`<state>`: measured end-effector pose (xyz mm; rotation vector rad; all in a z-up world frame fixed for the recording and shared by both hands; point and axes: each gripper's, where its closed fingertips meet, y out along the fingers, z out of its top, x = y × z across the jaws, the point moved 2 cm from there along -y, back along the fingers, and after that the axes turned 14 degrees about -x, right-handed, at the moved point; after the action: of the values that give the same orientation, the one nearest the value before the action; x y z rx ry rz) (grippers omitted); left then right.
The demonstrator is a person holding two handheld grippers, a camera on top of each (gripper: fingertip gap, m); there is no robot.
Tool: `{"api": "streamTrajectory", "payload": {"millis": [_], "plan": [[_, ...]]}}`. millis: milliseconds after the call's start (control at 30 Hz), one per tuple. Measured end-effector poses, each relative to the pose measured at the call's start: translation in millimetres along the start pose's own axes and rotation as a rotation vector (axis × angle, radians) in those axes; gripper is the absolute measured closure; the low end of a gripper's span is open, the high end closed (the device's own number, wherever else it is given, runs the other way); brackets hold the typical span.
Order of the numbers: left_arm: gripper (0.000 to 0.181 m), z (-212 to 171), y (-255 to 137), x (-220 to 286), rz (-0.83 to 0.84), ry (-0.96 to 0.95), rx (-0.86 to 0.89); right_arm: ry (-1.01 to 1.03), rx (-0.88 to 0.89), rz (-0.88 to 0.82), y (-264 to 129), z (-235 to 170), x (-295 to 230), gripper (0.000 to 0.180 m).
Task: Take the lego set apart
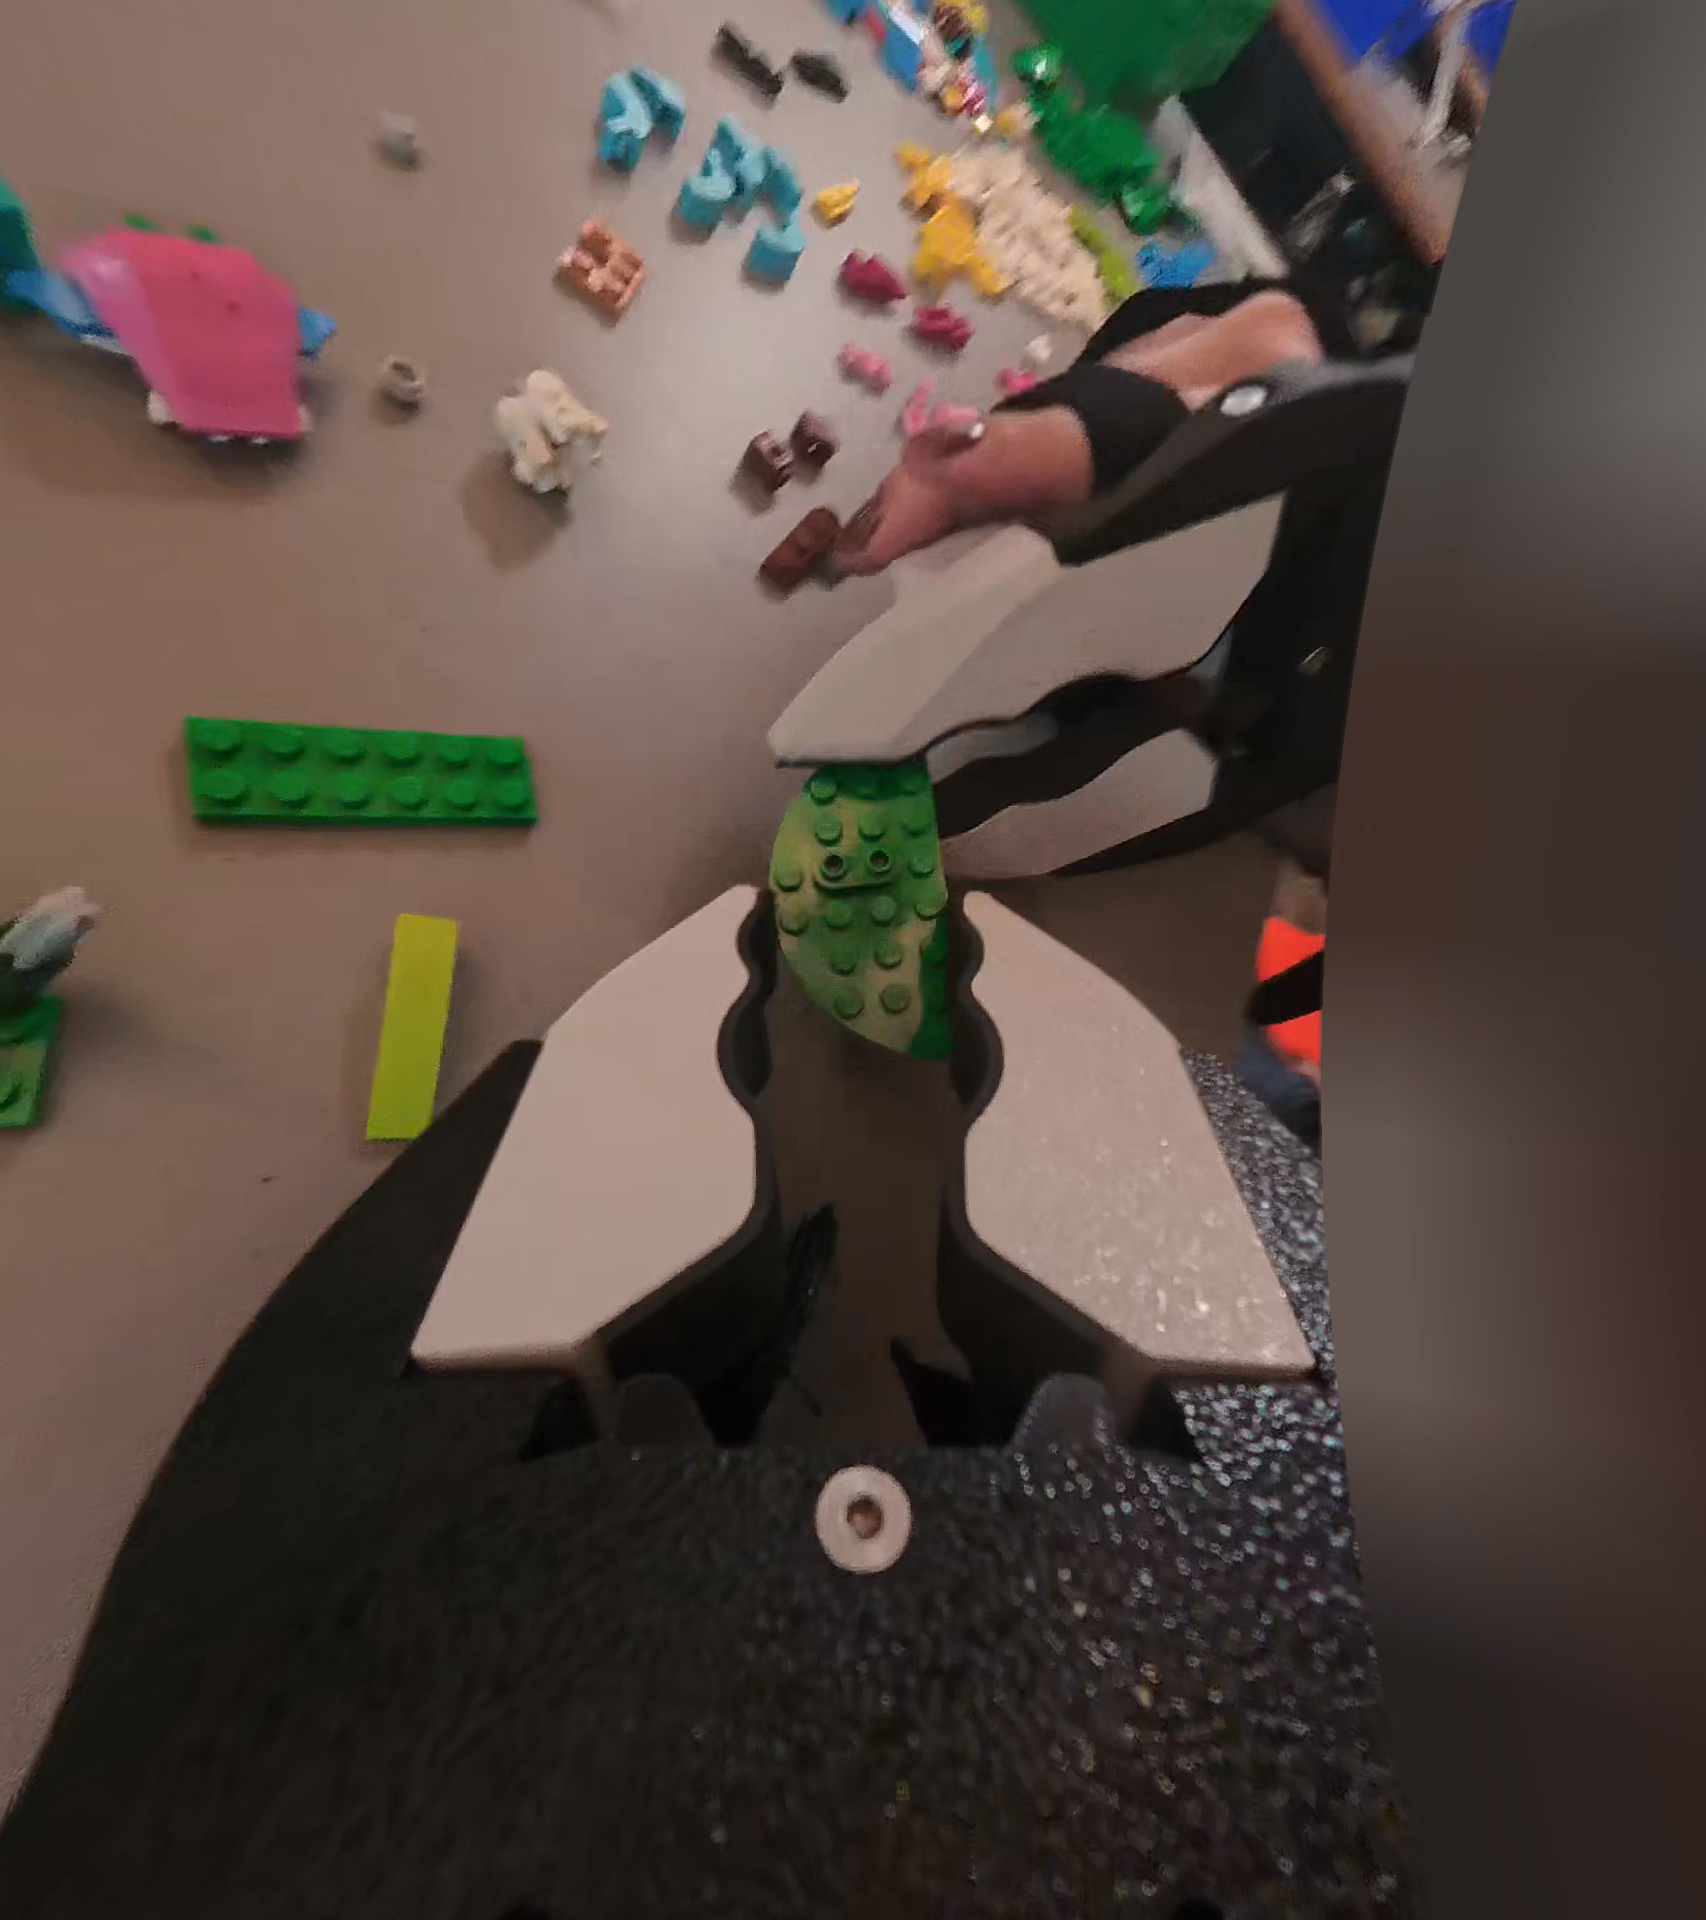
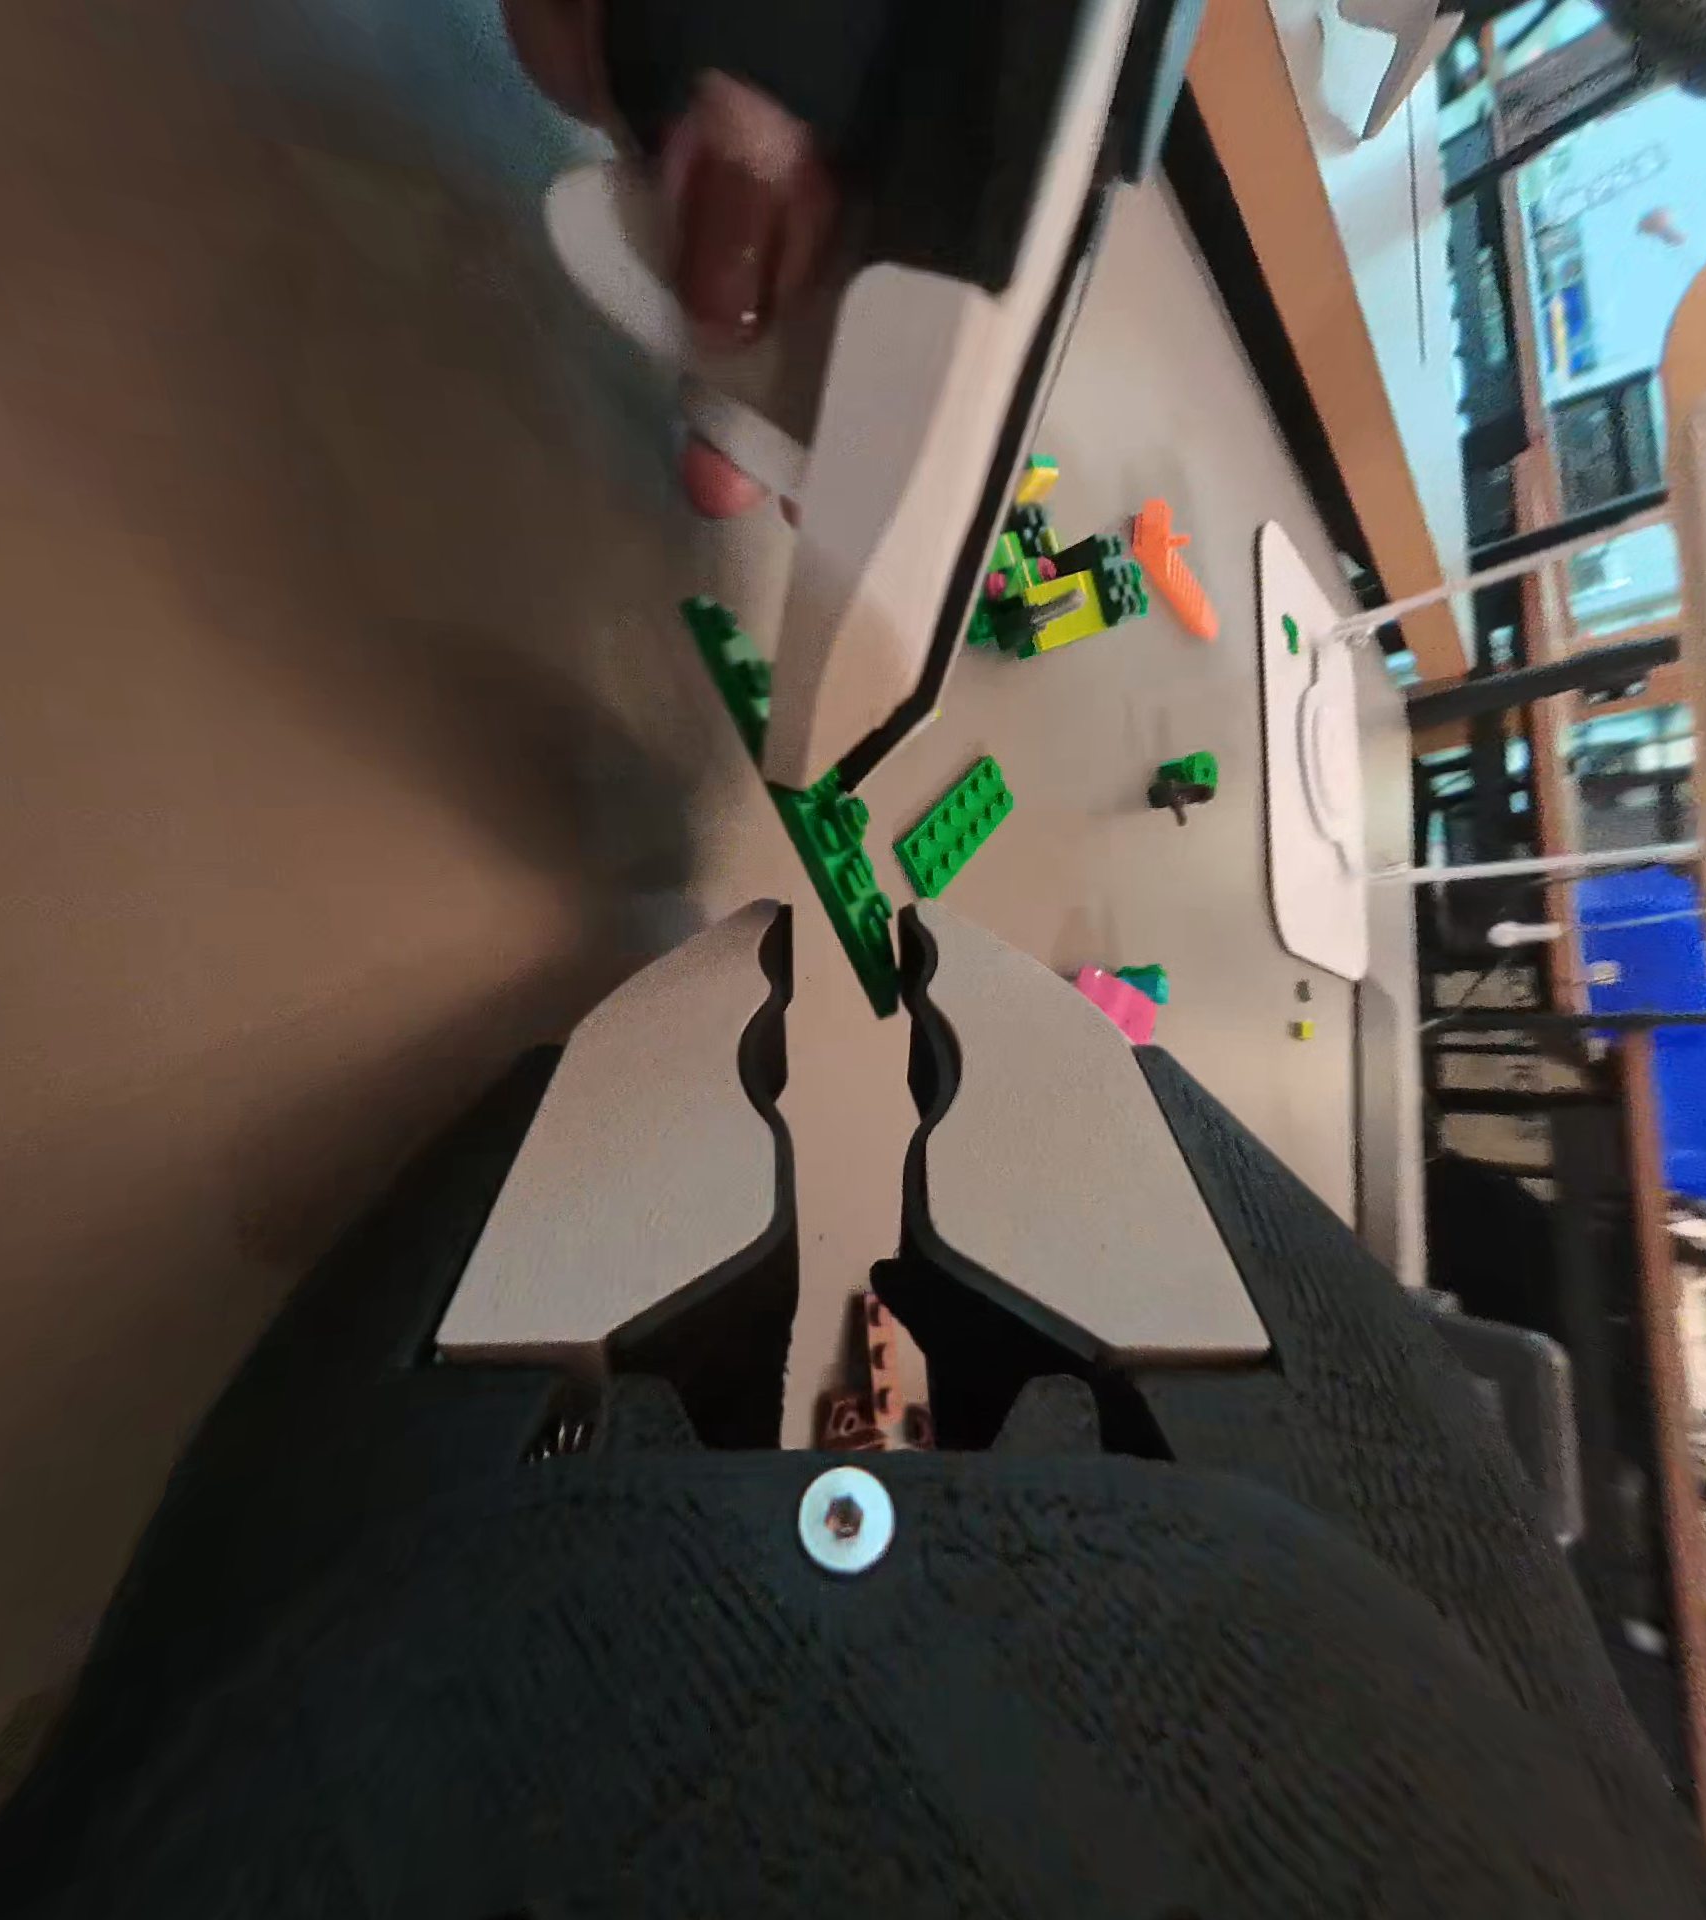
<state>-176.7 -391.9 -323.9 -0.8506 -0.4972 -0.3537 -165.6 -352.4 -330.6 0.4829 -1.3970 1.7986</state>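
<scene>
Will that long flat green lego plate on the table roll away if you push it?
Probably not: the green plate lies flat on the table, so it would likely slide. It looks thin and stiff, likely light. Being so low, it may be awkward to pinch.

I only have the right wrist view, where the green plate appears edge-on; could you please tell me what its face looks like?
Observer: The green plate is rounded, with paler patches and a small two-stud piece near its middle.
Operator: How does the left gripper take it?
Observer: The left gripper has one finger at each long edge of the plate.
Operator: Is anything loose that I cannot see?
Observer: A lime tile lies flat, near a long green plate.
</scene>
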Motion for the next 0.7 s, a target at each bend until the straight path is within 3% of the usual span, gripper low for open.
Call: {"api": "streamTrajectory", "payload": {"millis": [33,567,700], "plan": [[0.15,0,0,1,-0.011,0.003,0.003,-0.032,-0.002,-0.022,0,1,-1,0.168],[0.15,2,6,0,-0.093,-0.111,0.028,-0.137,-0.045,-0.113,-7,-1,5,0.157],[0.15,4,8,6,-0.114,-0.075,0.022,-0.17,-0.036,-0.066,-7,2,-5,0.177]]}}
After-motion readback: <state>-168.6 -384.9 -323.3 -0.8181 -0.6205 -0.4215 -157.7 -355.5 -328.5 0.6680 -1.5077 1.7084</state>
